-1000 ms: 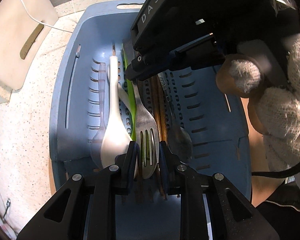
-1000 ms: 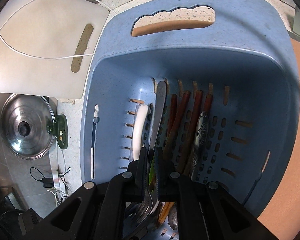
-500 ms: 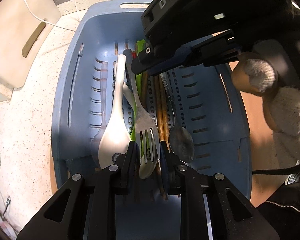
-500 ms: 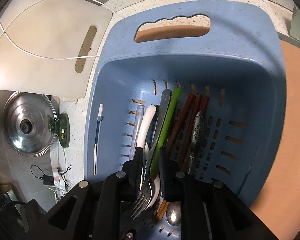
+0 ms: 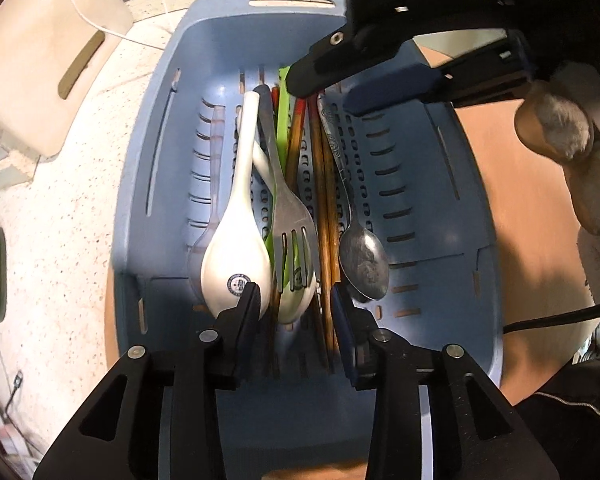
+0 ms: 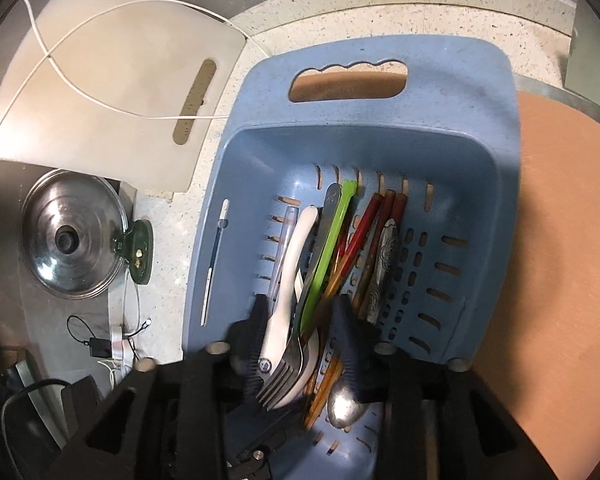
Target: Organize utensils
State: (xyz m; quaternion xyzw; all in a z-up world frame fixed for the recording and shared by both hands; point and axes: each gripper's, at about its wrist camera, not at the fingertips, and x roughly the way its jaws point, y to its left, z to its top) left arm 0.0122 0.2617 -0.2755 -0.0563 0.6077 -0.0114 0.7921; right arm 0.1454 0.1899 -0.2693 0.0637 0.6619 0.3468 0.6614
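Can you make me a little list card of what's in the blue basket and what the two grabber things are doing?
container: blue basket, slotted floor
utensils inside: white spoon; metal fork; green handle; wooden chopsticks; metal spoon
layout: all lying side by side, lengthwise
left hand-held gripper: jaws just opened, over the fork tines, not gripping
right hand-held gripper: jaws just opened, handles between the fingers, not gripping
beside basket: white cutting board; pot lid

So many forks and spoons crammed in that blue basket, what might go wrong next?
The utensils overlap: the metal fork lies across the white spoon and green utensil, so lifting one may drag its neighbours. Both tongs, left and right, just opened and stand close over the blue basket; they might collide.
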